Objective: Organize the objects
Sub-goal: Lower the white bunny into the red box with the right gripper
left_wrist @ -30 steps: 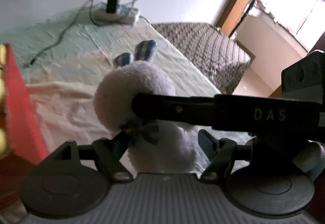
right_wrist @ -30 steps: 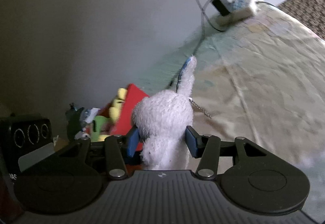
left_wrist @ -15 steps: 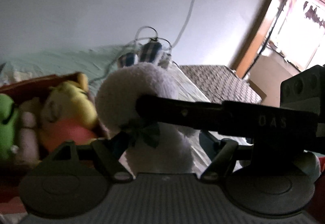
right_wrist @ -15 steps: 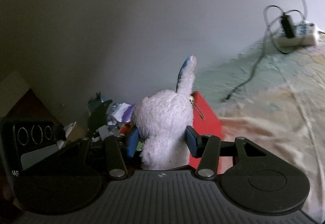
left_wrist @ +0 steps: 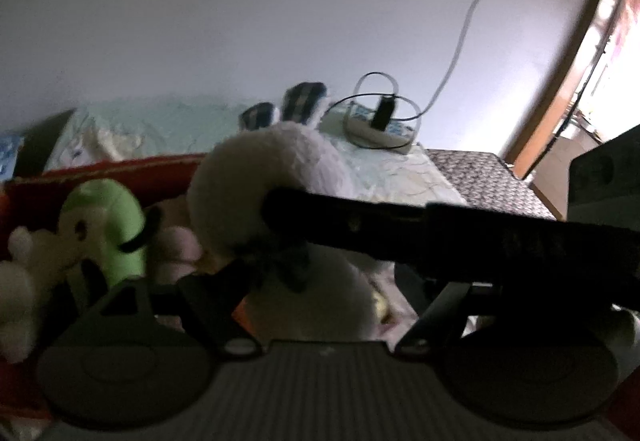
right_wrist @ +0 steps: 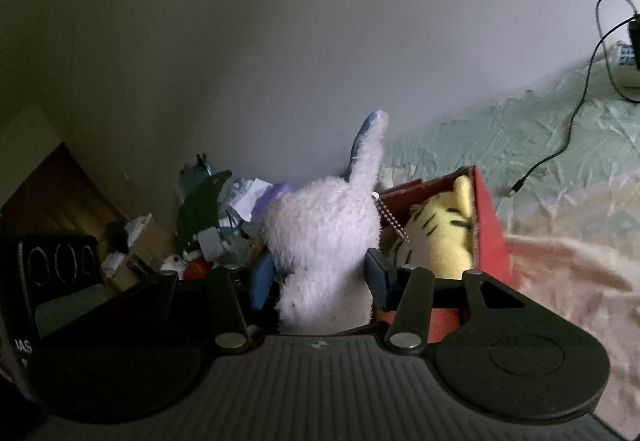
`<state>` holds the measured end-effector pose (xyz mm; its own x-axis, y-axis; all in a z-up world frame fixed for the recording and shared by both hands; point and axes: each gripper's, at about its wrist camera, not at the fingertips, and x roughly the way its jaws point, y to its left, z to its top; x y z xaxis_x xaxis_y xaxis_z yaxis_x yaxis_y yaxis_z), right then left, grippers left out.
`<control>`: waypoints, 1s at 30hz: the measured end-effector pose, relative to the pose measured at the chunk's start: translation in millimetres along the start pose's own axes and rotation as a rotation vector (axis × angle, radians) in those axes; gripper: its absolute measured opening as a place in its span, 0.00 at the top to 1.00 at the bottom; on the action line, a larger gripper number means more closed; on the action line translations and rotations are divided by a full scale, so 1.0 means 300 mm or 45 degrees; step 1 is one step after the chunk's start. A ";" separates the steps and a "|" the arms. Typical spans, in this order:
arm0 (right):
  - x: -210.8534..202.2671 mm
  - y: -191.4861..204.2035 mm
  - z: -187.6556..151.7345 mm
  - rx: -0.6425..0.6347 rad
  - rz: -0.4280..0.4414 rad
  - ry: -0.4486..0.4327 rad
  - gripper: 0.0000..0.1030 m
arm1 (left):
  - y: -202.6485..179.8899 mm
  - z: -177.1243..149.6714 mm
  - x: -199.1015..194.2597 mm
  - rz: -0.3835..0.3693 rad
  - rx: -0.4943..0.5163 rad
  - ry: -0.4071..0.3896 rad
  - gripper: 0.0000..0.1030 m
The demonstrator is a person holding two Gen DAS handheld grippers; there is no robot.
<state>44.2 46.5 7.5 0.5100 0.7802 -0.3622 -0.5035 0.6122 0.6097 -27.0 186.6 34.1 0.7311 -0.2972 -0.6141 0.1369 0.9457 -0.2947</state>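
Observation:
A white plush bunny [left_wrist: 240, 193] with blue checked ears hangs in the air, held by both grippers. My left gripper [left_wrist: 312, 293] is shut on its body. My right gripper [right_wrist: 318, 277] is shut on its head [right_wrist: 320, 233], and its black finger [left_wrist: 440, 229] crosses the left wrist view. Just behind the bunny stands a red box [left_wrist: 120, 165] on the bed. It holds a green plush [left_wrist: 108, 217], a pale plush and a yellow striped tiger plush [right_wrist: 444, 233]. In the right wrist view the red box [right_wrist: 488, 233] lies to the right of the bunny.
A power strip [left_wrist: 380, 129] with a plugged charger and a loose cable [right_wrist: 560, 153] lie on the bedsheet by the wall. A patterned stool [left_wrist: 488, 181] stands past the bed's end. Cluttered small items [right_wrist: 208, 225] pile up by the wall left of the box.
Both grippers have swung left with the bunny, from over the open bedsheet to the red box. The box's plush toys have come into view.

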 end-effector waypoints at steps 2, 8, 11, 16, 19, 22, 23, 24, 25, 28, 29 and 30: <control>0.024 0.002 -0.011 0.018 -0.004 0.018 0.50 | 0.038 0.003 0.011 0.007 -0.020 0.010 0.25; 0.085 0.000 -0.027 0.023 -0.063 0.087 0.50 | 0.114 -0.007 0.052 0.020 -0.067 0.061 0.27; 0.105 -0.012 -0.023 0.039 -0.073 0.124 0.50 | 0.146 -0.019 0.059 0.012 -0.084 0.072 0.26; 0.150 -0.024 -0.015 0.025 -0.113 0.183 0.51 | 0.155 -0.027 0.082 0.004 -0.077 0.092 0.20; 0.142 -0.043 -0.010 0.028 -0.097 0.186 0.53 | 0.153 -0.025 0.097 0.003 -0.075 0.097 0.19; 0.136 -0.044 -0.012 0.021 -0.089 0.186 0.54 | 0.152 -0.022 0.100 -0.006 -0.070 0.099 0.17; 0.135 -0.043 -0.011 0.022 -0.088 0.184 0.53 | 0.152 -0.023 0.098 -0.009 -0.069 0.100 0.15; 0.133 -0.042 -0.010 0.026 -0.087 0.182 0.52 | 0.153 -0.025 0.097 -0.013 -0.067 0.100 0.15; 0.131 -0.042 -0.011 0.026 -0.088 0.180 0.51 | 0.154 -0.026 0.095 -0.016 -0.067 0.100 0.14; 0.126 -0.033 -0.011 0.031 -0.088 0.174 0.47 | 0.156 -0.028 0.092 -0.018 -0.066 0.101 0.14; 0.124 -0.027 -0.012 0.026 -0.097 0.176 0.46 | 0.157 -0.028 0.092 -0.018 -0.064 0.099 0.14; 0.120 -0.022 -0.011 0.020 -0.105 0.176 0.46 | 0.158 -0.029 0.092 -0.017 -0.064 0.099 0.14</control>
<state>63.6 71.0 -11.9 0.4478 0.7383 -0.5043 -0.4526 0.6736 0.5843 -6.1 222.0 -3.2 0.6748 -0.3212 -0.6644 0.1111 0.9343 -0.3388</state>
